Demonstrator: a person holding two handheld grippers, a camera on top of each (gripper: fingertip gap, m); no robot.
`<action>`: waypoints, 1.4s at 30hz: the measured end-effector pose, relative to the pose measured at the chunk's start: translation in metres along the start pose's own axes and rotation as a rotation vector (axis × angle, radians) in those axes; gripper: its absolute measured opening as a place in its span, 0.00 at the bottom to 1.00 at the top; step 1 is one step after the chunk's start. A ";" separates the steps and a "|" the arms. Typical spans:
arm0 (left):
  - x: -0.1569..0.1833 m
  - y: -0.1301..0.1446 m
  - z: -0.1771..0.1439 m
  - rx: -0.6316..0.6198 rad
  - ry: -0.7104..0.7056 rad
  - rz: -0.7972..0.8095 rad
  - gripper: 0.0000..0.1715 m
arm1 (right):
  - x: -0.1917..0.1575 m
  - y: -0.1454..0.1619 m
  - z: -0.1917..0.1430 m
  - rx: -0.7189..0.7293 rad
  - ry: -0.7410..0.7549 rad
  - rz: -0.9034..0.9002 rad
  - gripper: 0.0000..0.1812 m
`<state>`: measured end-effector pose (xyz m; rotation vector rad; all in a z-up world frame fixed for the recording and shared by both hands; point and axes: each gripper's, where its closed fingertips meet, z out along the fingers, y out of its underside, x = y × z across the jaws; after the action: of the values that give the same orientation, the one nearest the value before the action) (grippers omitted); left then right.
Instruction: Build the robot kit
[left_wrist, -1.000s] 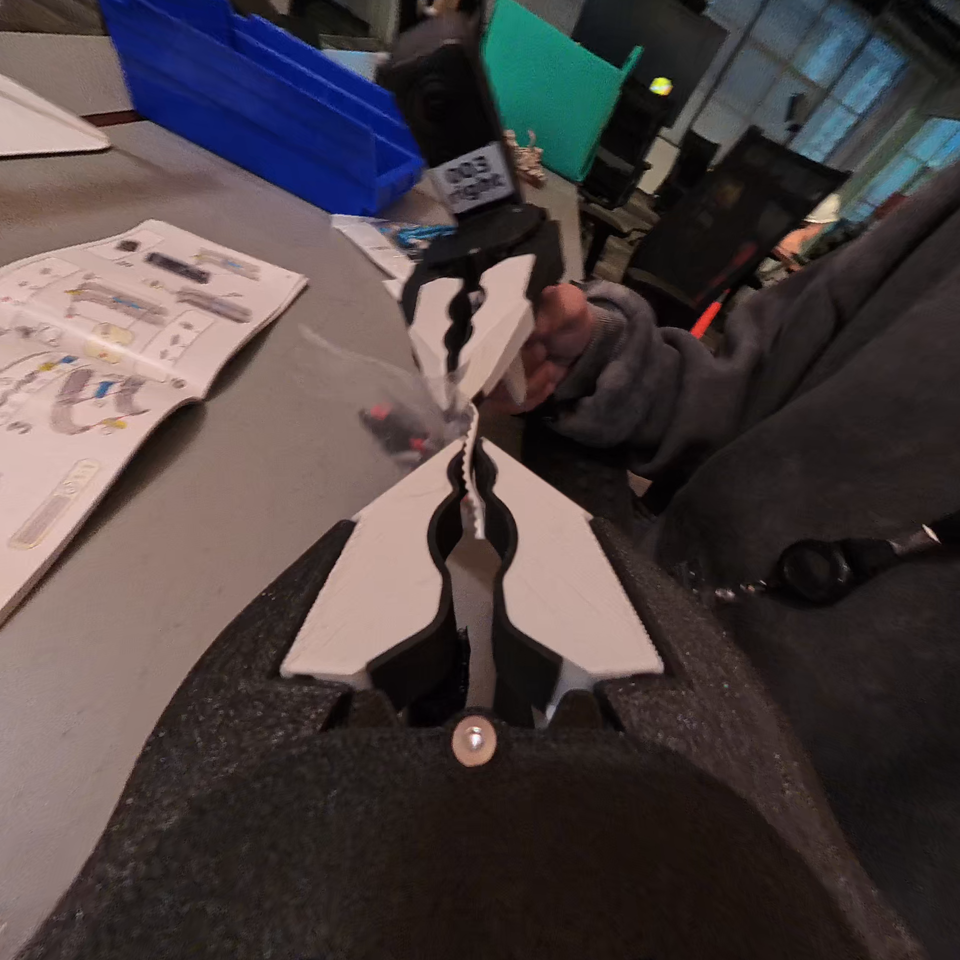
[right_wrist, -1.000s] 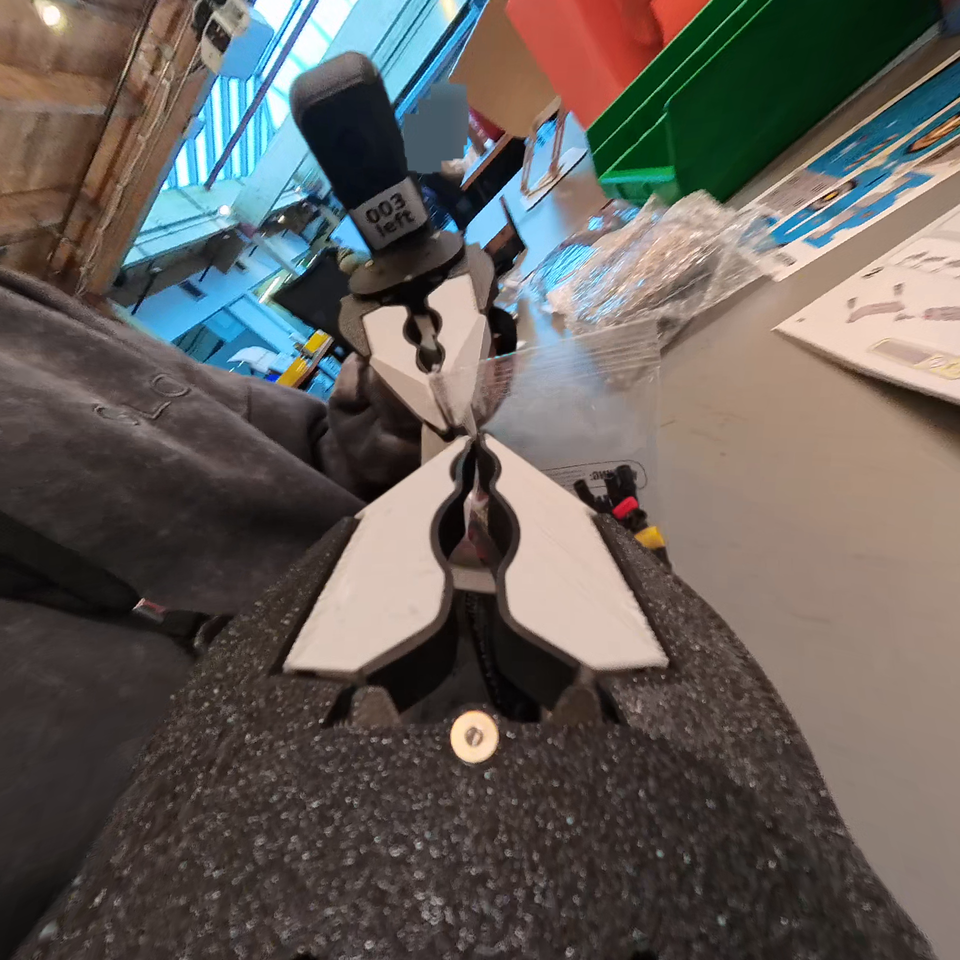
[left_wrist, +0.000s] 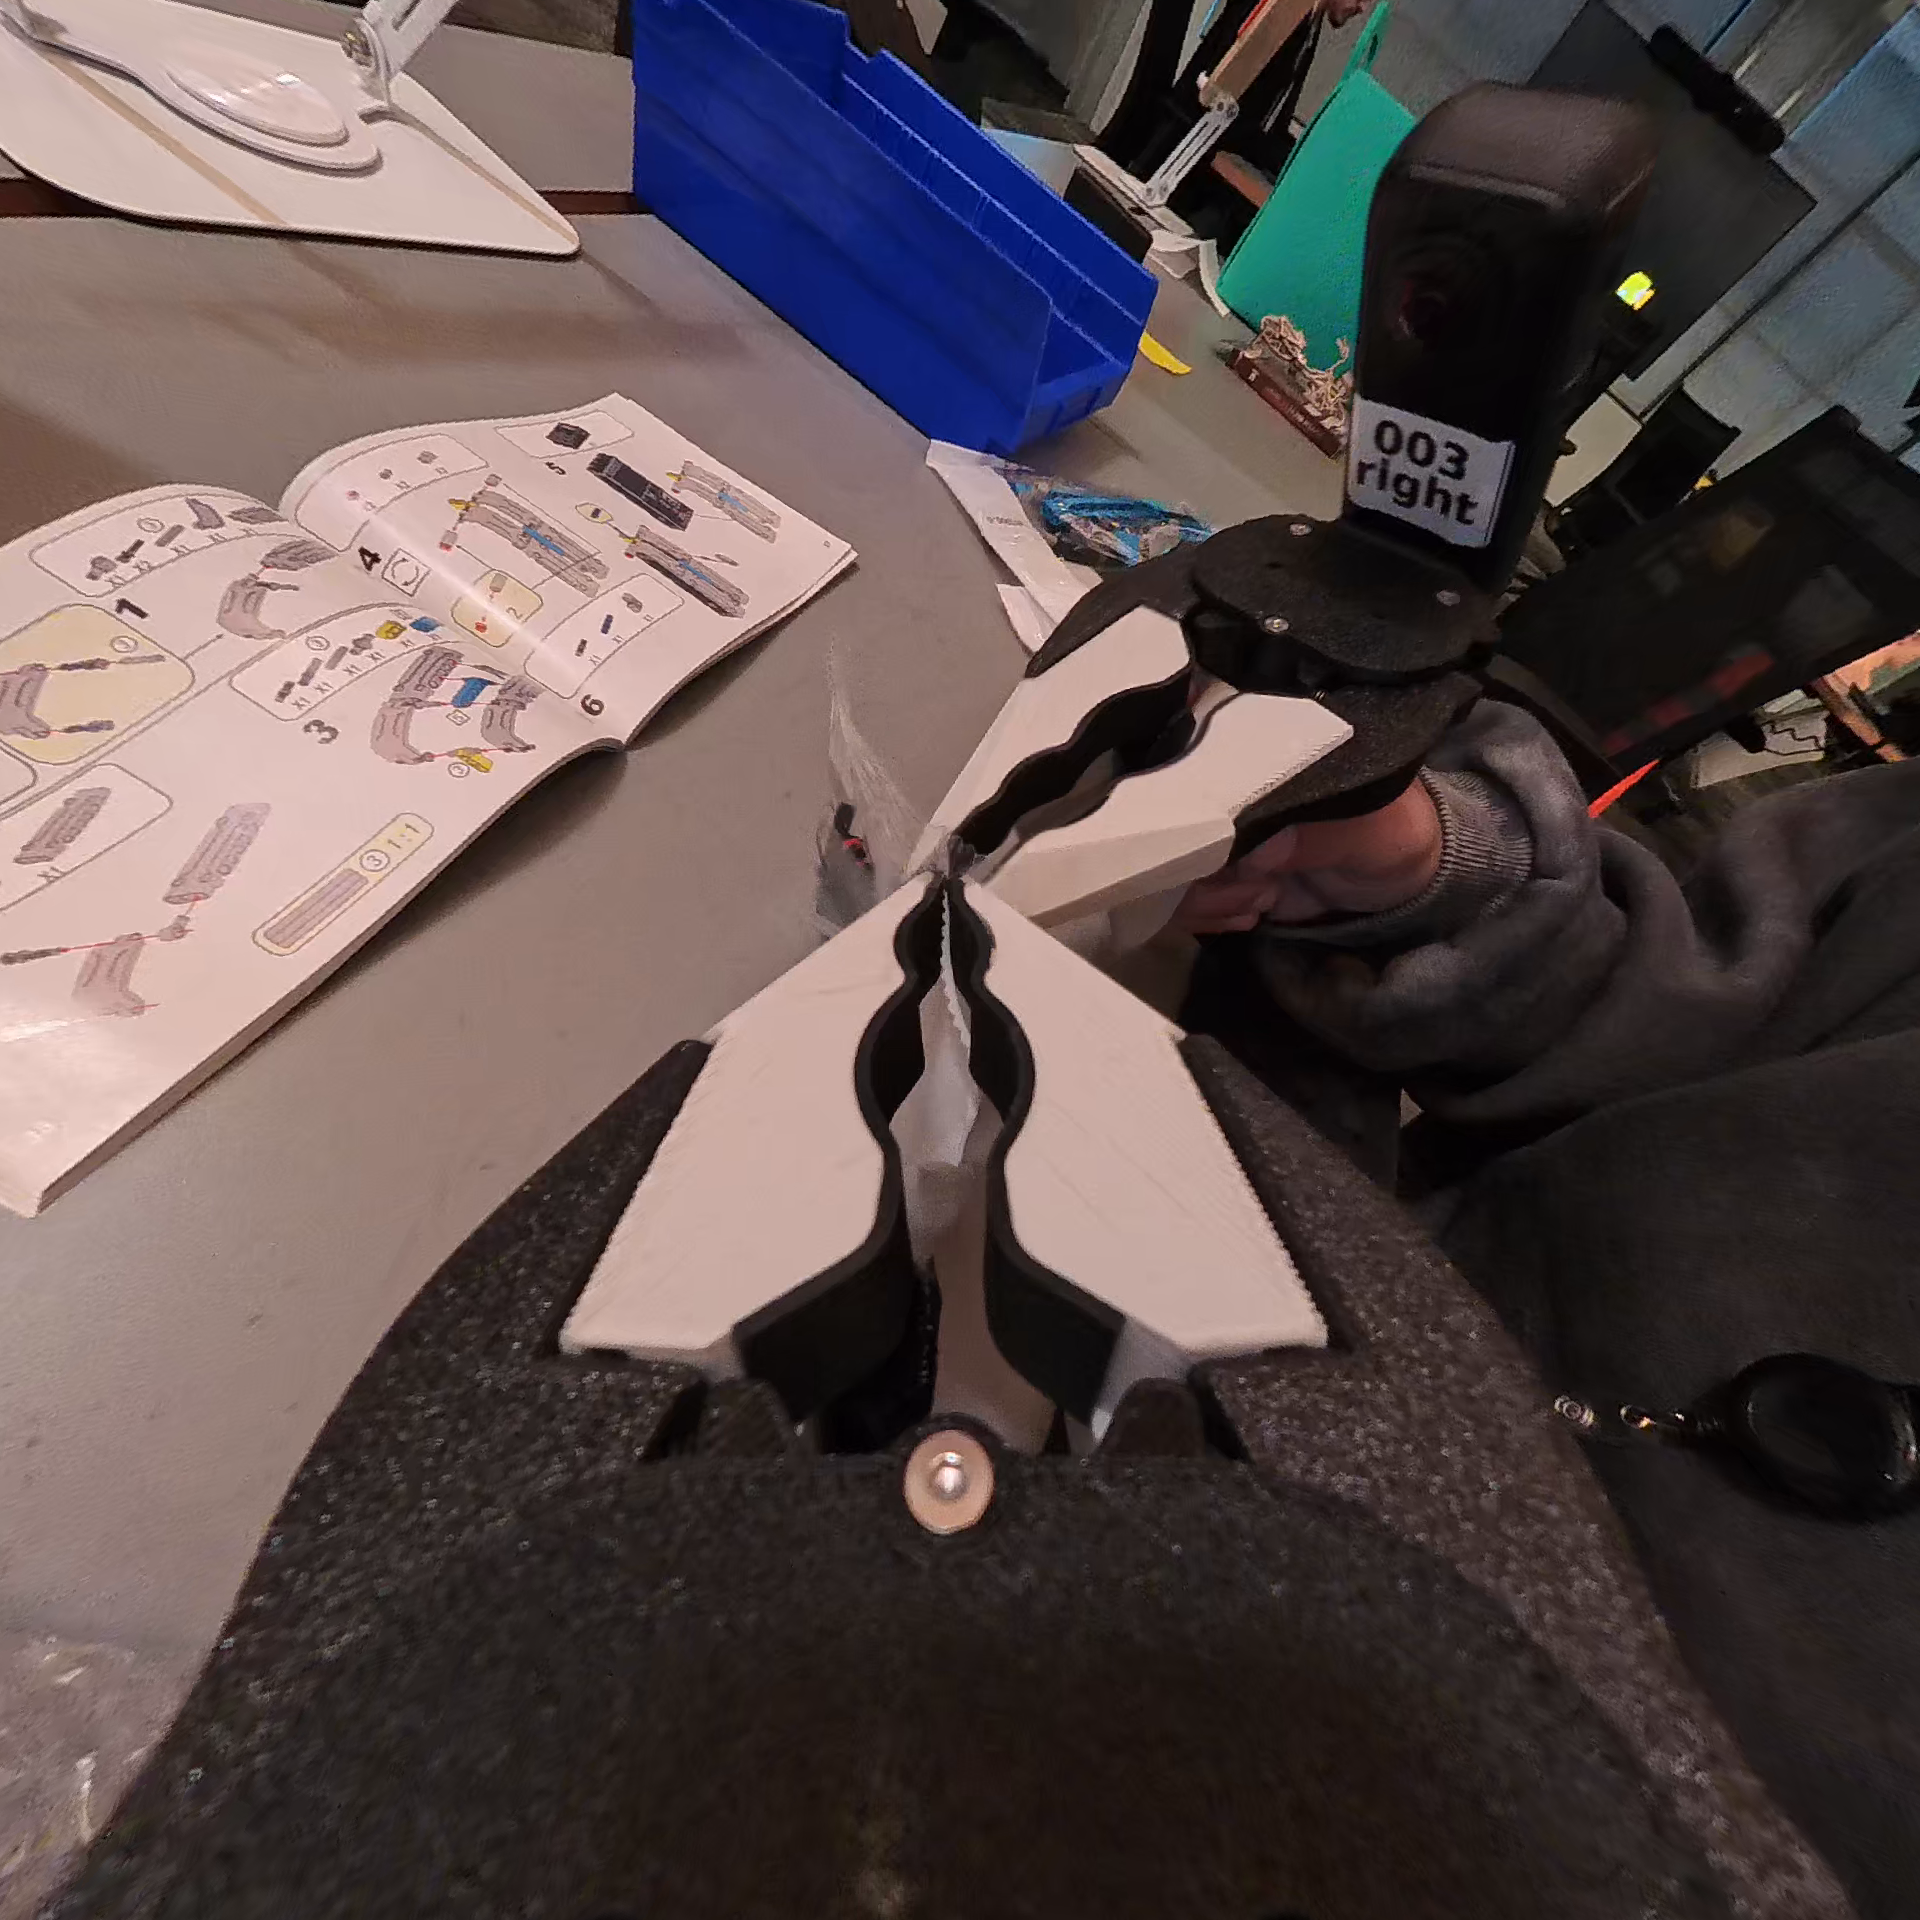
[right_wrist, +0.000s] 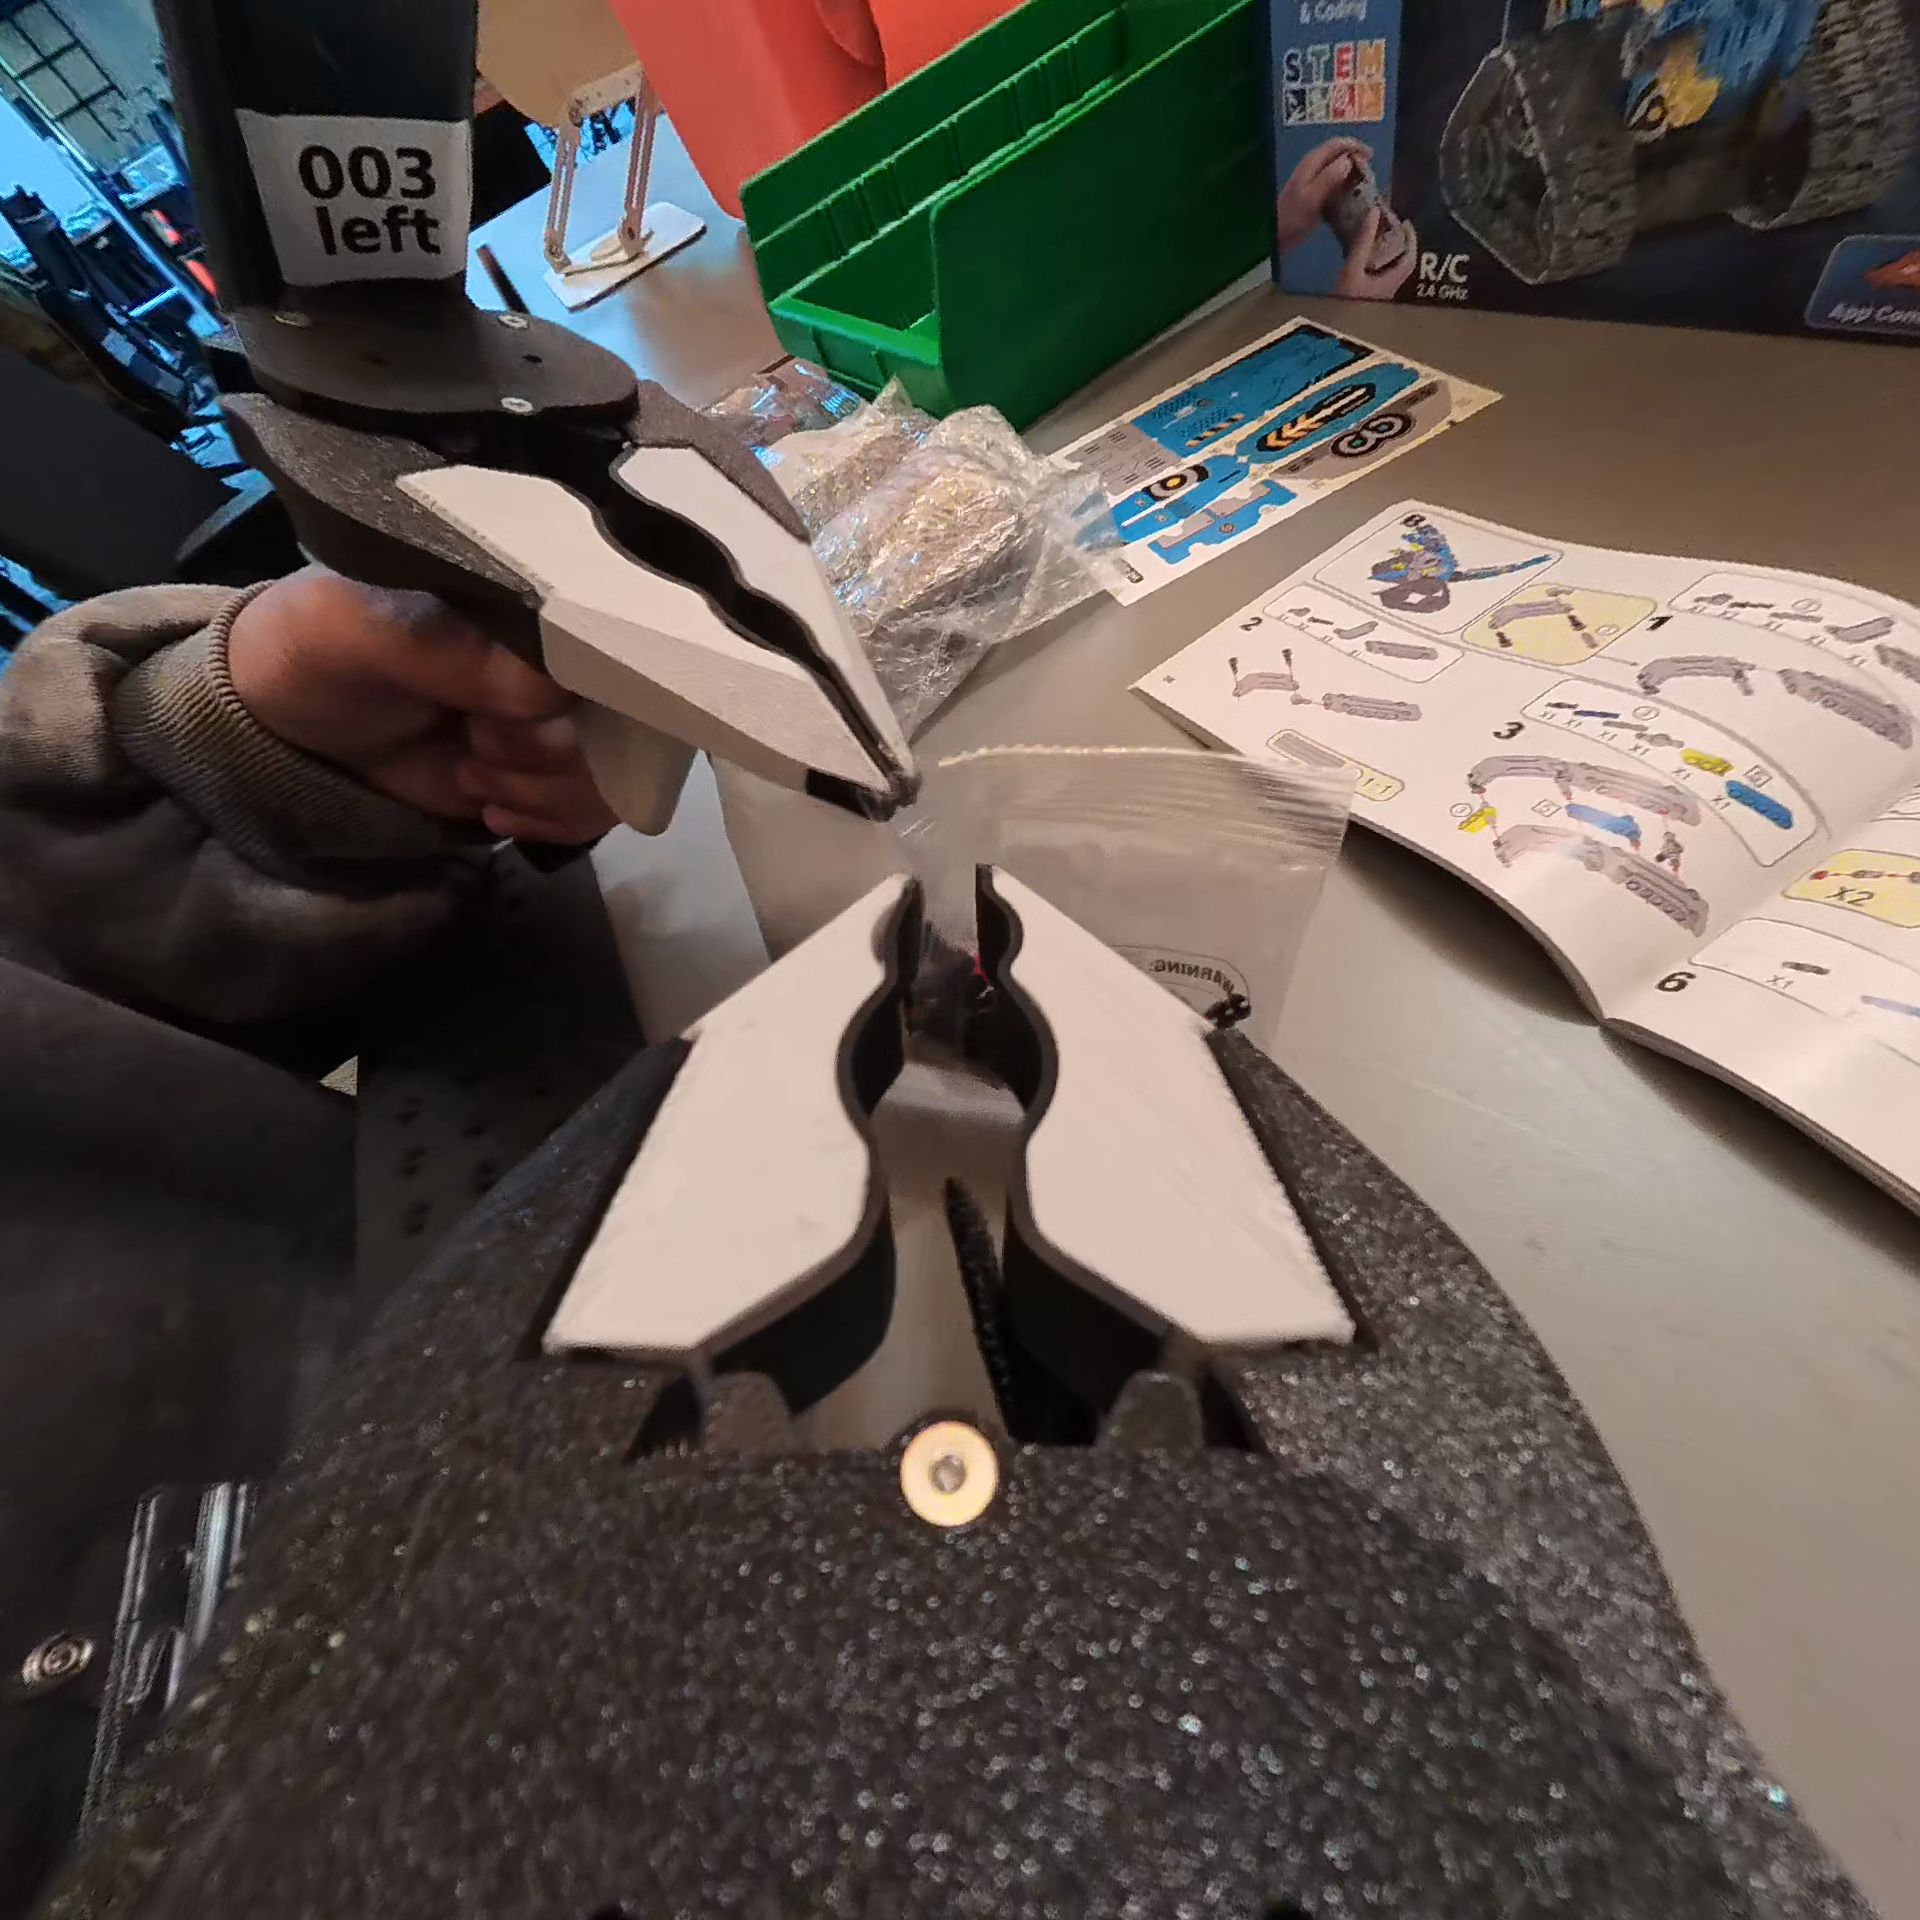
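In the left wrist view the left claw (left_wrist: 948, 896) is clenched on the edge of a clear plastic bag (left_wrist: 868, 800), a white strip of which runs down between its fingers; the right claw (left_wrist: 940, 854) meets it tip to tip from the upper right, and whether it grips cannot be told here; an open instruction booklet (left_wrist: 343, 717) lies on the grey counter (left_wrist: 416, 1143) to the left, with a blue bin (left_wrist: 883, 229) behind it.

In the right wrist view the right claw (right_wrist: 948, 894) stands slightly parted, its tips astride the bag's (right_wrist: 1143, 821) lower corner, small dark and red parts showing between the fingers; the left claw (right_wrist: 896, 790) pinches the bag's top corner just above; the bag hangs over the counter (right_wrist: 1507, 1195) beside the booklet (right_wrist: 1621, 748); a crinkled wrapper bundle (right_wrist: 935, 530), a sticker sheet (right_wrist: 1288, 436), a green bin (right_wrist: 997, 208) and a printed box (right_wrist: 1600, 156) lie beyond.
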<state>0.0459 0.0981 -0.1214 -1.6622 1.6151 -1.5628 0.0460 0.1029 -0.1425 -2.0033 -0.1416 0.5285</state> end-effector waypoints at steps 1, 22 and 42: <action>0.000 0.000 0.000 -0.001 -0.003 0.002 0.00 | 0.001 -0.001 -0.001 0.004 0.009 -0.004 0.03; -0.003 0.006 0.013 0.018 -0.038 -0.112 0.00 | 0.010 -0.018 -0.006 0.086 0.094 0.019 0.02; -0.007 0.003 0.011 0.049 0.004 -0.193 0.00 | 0.010 -0.004 -0.008 0.064 0.107 -0.032 0.07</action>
<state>0.0555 0.0983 -0.1302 -1.8354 1.4418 -1.6825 0.0584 0.1014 -0.1389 -1.9588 -0.0902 0.3996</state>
